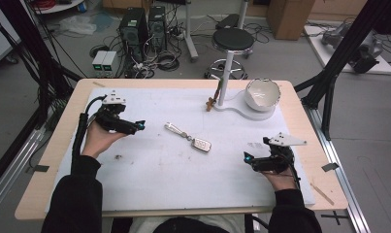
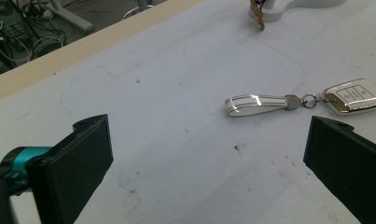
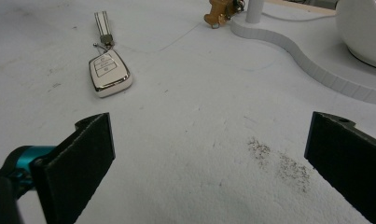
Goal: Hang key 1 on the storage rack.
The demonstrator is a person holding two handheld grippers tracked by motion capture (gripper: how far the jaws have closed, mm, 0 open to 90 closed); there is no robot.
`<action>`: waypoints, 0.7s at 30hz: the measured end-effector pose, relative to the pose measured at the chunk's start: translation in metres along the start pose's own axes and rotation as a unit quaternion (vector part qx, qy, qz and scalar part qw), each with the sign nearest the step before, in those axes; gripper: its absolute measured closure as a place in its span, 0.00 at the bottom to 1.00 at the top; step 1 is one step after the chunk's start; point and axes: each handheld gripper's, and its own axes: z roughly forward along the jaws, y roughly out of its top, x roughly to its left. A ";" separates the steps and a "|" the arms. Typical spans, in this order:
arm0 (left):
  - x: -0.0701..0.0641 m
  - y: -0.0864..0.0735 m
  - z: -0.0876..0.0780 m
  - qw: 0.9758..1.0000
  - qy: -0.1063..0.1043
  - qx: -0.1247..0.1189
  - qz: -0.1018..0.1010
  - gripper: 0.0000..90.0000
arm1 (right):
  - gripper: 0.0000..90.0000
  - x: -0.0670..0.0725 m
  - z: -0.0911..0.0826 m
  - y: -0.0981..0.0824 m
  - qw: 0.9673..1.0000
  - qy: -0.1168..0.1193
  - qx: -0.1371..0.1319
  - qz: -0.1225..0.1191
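Observation:
A silver-white car key fob (image 1: pixel 202 144) with a white strap (image 1: pixel 175 129) lies flat in the middle of the white mat (image 1: pixel 149 170). In the left gripper view the strap (image 2: pixel 255 103) and fob (image 2: pixel 356 95) lie ahead of the jaws, to the right. My left gripper (image 1: pixel 139 126) hovers left of the strap, open and empty. My right gripper (image 1: pixel 248 158) sits right of the fob, open and empty. The fob (image 3: pixel 108 71) lies ahead and left in the right gripper view.
A white stand (image 1: pixel 241 109) with a post (image 1: pixel 225 85) holds a white bowl (image 1: pixel 263 93) at the back right. A small brown charm (image 1: pixel 211 103) hangs beside the post. Dark specks (image 3: pixel 279 161) mark the mat near my right gripper.

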 end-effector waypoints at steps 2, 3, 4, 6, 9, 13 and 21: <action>0.002 -0.004 -0.004 1.000 0.003 0.008 -0.001 0.02 | 0.01 0.000 0.000 0.000 1.000 0.000 0.001 0.000; 0.004 -0.006 -0.005 1.000 0.004 0.011 0.000 0.02 | 0.01 0.000 0.000 0.000 1.000 0.000 0.000 0.000; 0.004 -0.006 -0.005 1.000 0.004 0.011 0.000 0.02 | 0.01 0.000 0.000 0.000 1.000 0.000 0.001 0.000; 0.006 -0.011 -0.012 1.000 0.003 0.001 -0.008 0.02 | 0.01 -0.001 0.000 0.000 1.000 0.000 0.002 0.001; 0.007 -0.017 -0.017 1.000 0.007 0.003 -0.010 0.02 | 0.01 -0.001 0.000 0.000 1.000 -0.001 0.002 0.001; 0.009 -0.027 -0.024 1.000 0.013 -0.003 -0.016 0.02 | 0.01 -0.001 0.000 0.000 1.000 -0.003 0.001 0.002; 0.012 -0.043 -0.036 0.999 0.021 -0.011 -0.028 0.02 | 0.01 -0.001 0.000 0.000 1.000 -0.002 0.003 0.001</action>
